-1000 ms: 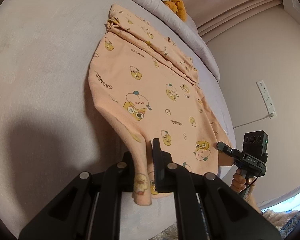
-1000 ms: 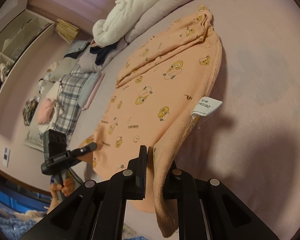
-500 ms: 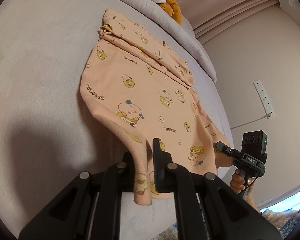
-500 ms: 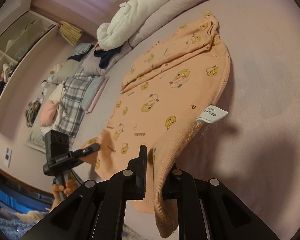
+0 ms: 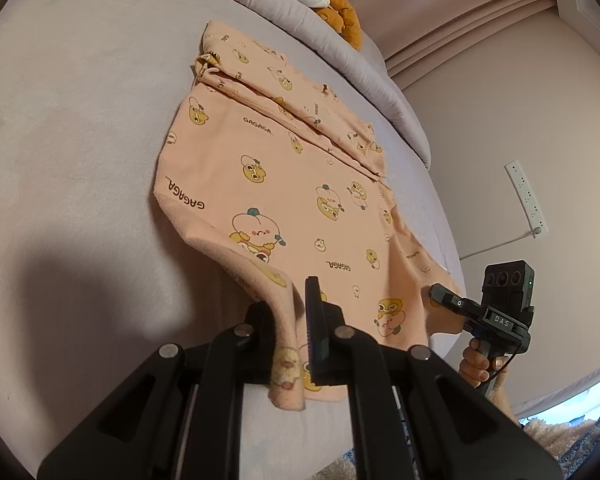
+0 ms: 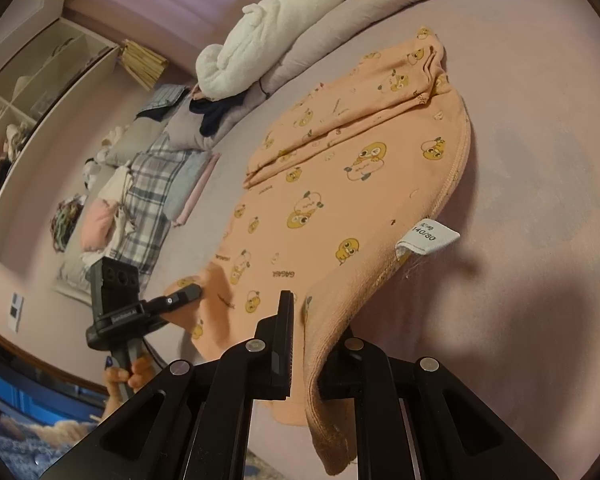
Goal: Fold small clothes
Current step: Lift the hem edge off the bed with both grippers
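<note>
While both near corners of the peach garment (image 5: pixel 284 200) hang pinched off the bed (image 5: pixel 68 128), your left gripper (image 5: pixel 296 336) and right gripper (image 6: pixel 304 344) each have jaws nearly closed on its hem. Far end rests on the bed, sleeves folded over. Carry both corners level toward that far end; keep the hem taut between them, no sag.

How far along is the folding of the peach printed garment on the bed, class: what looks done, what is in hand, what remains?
Done: the peach garment lies spread on the bed, its far part already folded into a band. In hand: the left gripper and right gripper each have their jaws shut on a near corner, lifted off the bed. Left: probably carrying that near edge over the far band and any further folds.
</note>
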The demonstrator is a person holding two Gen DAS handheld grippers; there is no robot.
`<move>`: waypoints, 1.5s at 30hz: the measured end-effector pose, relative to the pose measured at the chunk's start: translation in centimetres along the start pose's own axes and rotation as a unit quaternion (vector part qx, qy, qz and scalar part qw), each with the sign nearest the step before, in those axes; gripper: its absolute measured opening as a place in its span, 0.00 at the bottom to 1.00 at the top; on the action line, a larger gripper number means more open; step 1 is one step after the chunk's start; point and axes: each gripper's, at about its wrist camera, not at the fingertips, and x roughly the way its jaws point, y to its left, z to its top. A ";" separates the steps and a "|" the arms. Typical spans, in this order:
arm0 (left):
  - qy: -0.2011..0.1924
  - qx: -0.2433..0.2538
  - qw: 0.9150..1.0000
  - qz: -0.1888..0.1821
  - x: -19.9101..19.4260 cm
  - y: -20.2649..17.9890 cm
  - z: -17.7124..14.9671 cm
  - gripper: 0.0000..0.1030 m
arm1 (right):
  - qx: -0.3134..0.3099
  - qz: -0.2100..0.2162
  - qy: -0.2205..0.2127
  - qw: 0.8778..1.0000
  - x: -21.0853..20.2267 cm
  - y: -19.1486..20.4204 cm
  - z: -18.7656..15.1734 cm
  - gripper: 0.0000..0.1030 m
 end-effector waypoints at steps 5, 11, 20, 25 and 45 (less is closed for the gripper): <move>-0.001 -0.001 1.000 0.000 -0.1 0.0 0.0 0.06 | 0.000 0.002 0.000 1.000 0.0 -0.1 0.1 0.12; -0.001 0.000 1.000 0.000 -0.1 -0.1 0.1 0.06 | 0.001 0.005 -0.002 1.000 -0.1 -0.2 0.1 0.12; -0.002 -0.001 1.000 -0.002 0.0 -0.1 0.2 0.06 | 0.000 0.008 -0.002 1.000 -0.1 -0.2 0.3 0.12; -0.005 -0.004 1.000 -0.005 -0.1 0.0 0.5 0.06 | 0.002 0.009 -0.005 1.000 0.0 -0.1 0.6 0.12; 0.003 0.004 1.000 -0.014 1.0 -0.1 2.2 0.04 | 0.001 0.022 -0.024 0.999 0.7 0.0 3.2 0.12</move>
